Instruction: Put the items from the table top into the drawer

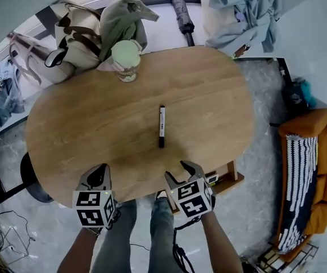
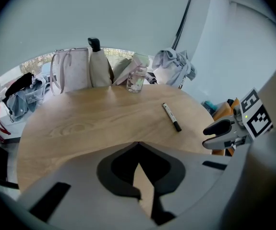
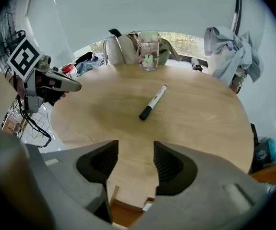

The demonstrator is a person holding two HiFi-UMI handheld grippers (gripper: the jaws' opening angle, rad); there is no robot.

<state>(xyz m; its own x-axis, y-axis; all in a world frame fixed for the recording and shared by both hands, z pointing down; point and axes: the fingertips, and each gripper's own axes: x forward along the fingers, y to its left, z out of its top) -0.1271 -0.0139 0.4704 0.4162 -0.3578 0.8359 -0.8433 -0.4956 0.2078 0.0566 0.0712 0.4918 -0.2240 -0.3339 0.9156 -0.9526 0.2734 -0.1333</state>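
1. The marker [image 1: 161, 127] lies near the middle of the table [image 1: 72, 135], with its black cap turned toward the near edge. It is well apart from both grippers, which are held over that near edge.
2. The marker is seen ahead of the gap between the left gripper [image 1: 99, 172] and the right gripper [image 1: 185, 172], slightly nearer the right one.
3. Only in the head view is the open drawer [image 1: 227, 180] shown whole, jutting from under the near edge just beside the right gripper. The person's legs are seen there too.
4. Each gripper is shown from the side only in the other's view.
5. The left gripper's jaws are seen closed tip to tip, and nothing is held.
6. The right gripper's jaws are spread wide with nothing gripped. Only the table's near edge and part of the drawer are seen between them.
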